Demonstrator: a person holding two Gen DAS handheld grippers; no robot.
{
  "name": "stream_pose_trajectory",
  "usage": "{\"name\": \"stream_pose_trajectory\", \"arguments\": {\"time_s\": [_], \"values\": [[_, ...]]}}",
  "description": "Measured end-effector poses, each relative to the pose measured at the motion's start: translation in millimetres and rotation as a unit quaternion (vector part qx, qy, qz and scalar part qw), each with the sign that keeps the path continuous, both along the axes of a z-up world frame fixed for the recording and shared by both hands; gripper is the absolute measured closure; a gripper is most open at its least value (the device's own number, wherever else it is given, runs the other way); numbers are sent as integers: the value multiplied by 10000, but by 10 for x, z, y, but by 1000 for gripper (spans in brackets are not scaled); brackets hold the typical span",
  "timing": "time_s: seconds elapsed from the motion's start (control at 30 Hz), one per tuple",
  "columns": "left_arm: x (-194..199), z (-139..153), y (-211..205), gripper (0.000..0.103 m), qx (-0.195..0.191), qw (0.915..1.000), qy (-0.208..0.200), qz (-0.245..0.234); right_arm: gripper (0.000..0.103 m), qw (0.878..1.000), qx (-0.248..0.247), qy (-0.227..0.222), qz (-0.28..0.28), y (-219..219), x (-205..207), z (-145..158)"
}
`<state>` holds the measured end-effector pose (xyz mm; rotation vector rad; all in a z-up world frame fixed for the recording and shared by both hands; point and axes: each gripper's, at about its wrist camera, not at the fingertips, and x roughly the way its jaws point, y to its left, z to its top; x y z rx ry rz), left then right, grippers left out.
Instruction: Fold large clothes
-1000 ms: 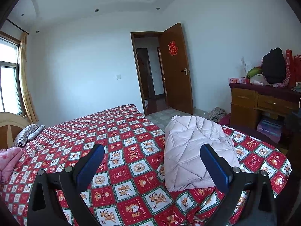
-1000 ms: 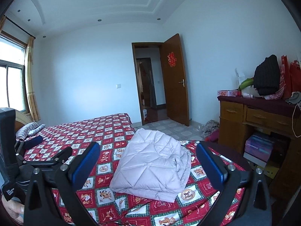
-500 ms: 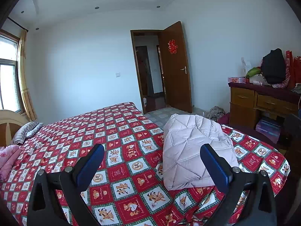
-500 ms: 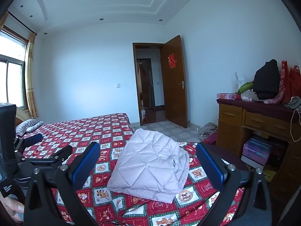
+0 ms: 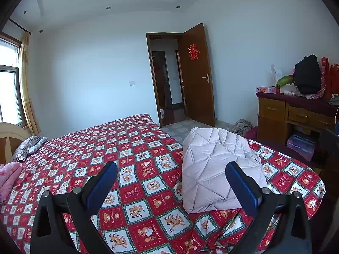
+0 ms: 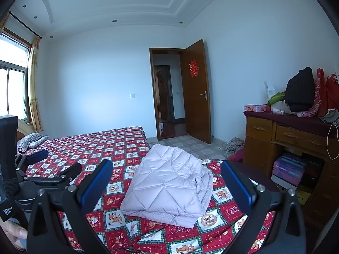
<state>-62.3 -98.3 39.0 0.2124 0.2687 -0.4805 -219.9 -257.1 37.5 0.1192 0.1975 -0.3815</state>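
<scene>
A pale lilac quilted down jacket [image 5: 214, 165] lies folded into a thick rectangle near the foot corner of the bed [image 5: 131, 148], which wears a red checked cartoon sheet. In the right wrist view the jacket [image 6: 171, 182] sits straight ahead. My left gripper [image 5: 170, 167] is open and empty, held above the bed to the left of the jacket. Just as wide open is my right gripper [image 6: 166, 165], hovering short of the jacket without touching it. The other gripper [image 6: 40, 169] shows at the left of the right wrist view, a hand [image 6: 14, 232] on its handle.
A wooden dresser [image 6: 286, 144] piled with clothes and bags stands at the right, boxes [image 6: 290, 167] beneath it. An open brown door [image 6: 197, 91] is at the back. A striped pillow [image 5: 27, 146] and pink cloth [image 5: 8, 175] lie at the bed's left. Clothes [image 5: 241, 124] lie on the tiled floor.
Both cameras have drifted back and tilted up slightly, showing more ceiling. The jacket has not moved and both grippers stay open.
</scene>
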Motion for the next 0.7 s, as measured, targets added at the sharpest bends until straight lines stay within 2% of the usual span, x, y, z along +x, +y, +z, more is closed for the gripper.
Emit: {"name": "stream_pose_trajectory", "arguments": {"time_s": [0.7], "values": [[9, 0, 17, 1, 0, 10000, 26, -21, 0, 10000, -2, 12, -1, -65, 9, -16]]}}
